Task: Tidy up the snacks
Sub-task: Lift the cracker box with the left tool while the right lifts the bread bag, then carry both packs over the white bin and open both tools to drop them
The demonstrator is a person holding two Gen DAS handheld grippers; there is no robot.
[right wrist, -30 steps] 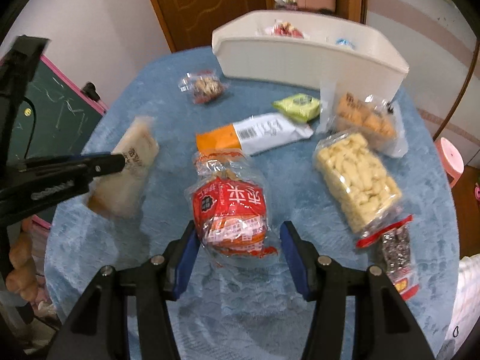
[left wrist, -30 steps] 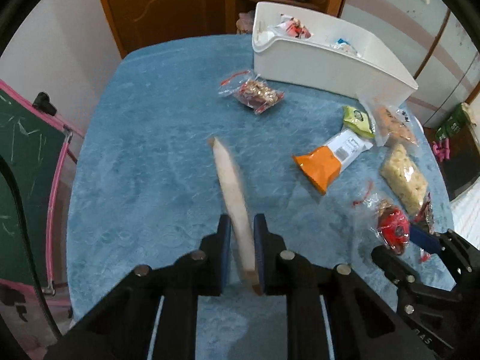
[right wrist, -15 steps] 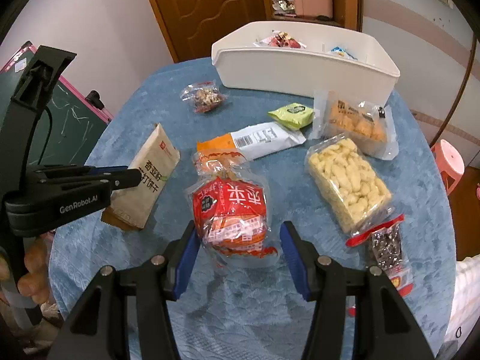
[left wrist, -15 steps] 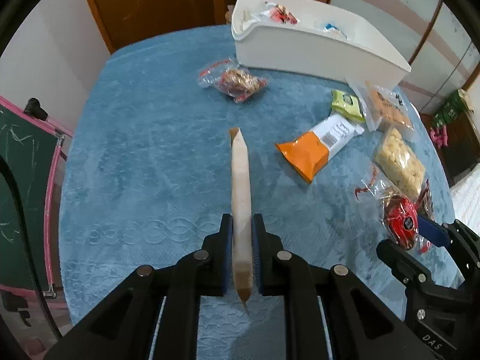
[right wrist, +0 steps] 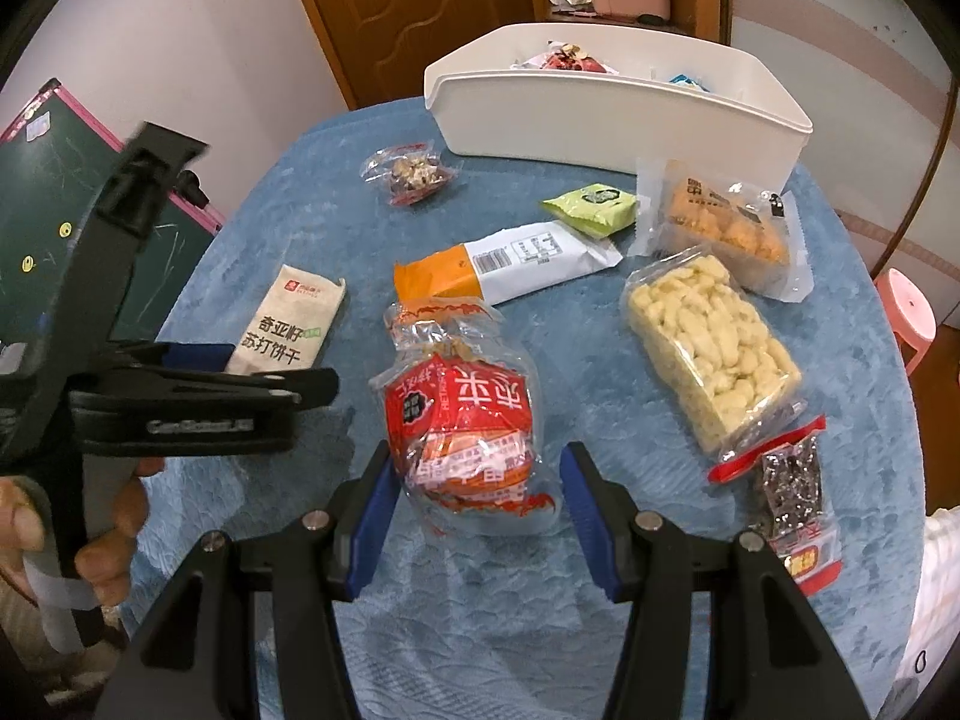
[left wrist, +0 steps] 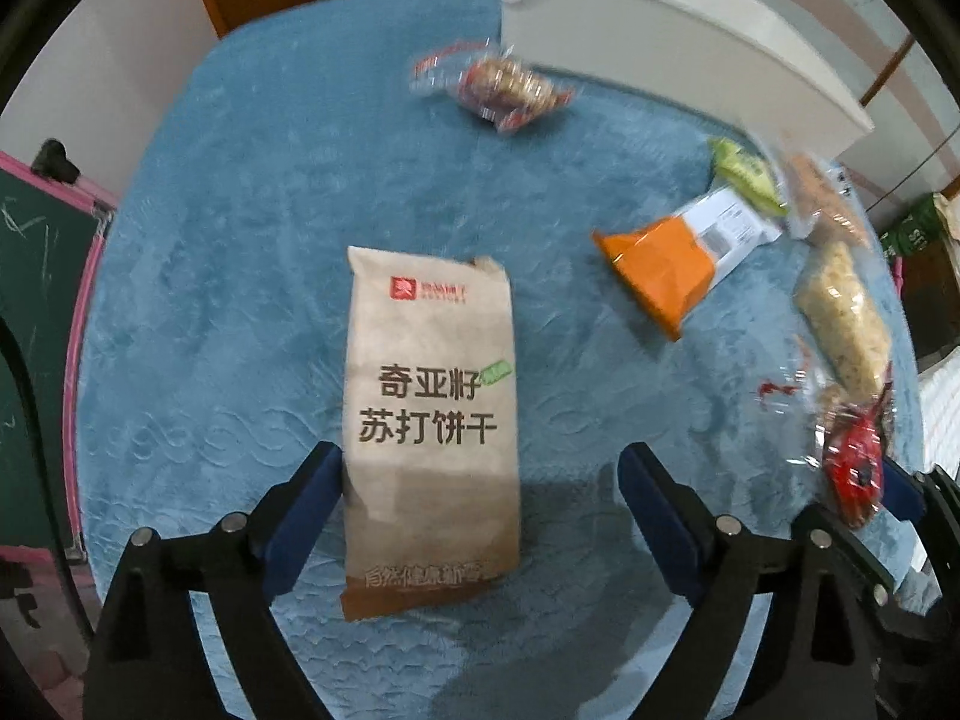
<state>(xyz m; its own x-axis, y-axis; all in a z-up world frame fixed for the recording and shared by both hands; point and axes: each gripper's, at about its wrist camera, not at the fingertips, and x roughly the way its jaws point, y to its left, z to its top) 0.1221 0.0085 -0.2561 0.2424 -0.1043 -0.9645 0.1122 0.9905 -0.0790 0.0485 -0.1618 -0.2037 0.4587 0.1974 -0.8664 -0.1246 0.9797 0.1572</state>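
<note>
Your left gripper (left wrist: pixel 480 492) has its fingers spread wide, holding nothing. The brown cracker packet (left wrist: pixel 429 420) lies flat on the blue tablecloth (left wrist: pixel 240 240) between them: its left edge sits right against the left finger (left wrist: pixel 306 504), whether touching you cannot tell, while a clear strip of cloth separates its right edge from the right finger (left wrist: pixel 654 516). The packet's near end reaches back past the fingertips, and its far end points away from you.

Your right gripper (right wrist: pixel 477 498) is also opened wide and grips nothing. The red snack bag (right wrist: pixel 462 420) in clear wrap lies between its fingers, the near end level with the fingertips; the left finger (right wrist: pixel 375 510) is close beside the wrap, and the right finger (right wrist: pixel 585 510) stands a little off.

Farther out from the red bag lies the orange-and-white packet (right wrist: pixel 510 264), with the bag of pale puffs (right wrist: pixel 711 342) to its right. Beyond those sit the green packet (right wrist: pixel 591 207) and the clear bag of nuts (right wrist: pixel 411 174). The white bin (right wrist: pixel 600 114) stands at the far edge of the table, already holding a few snacks.
</note>
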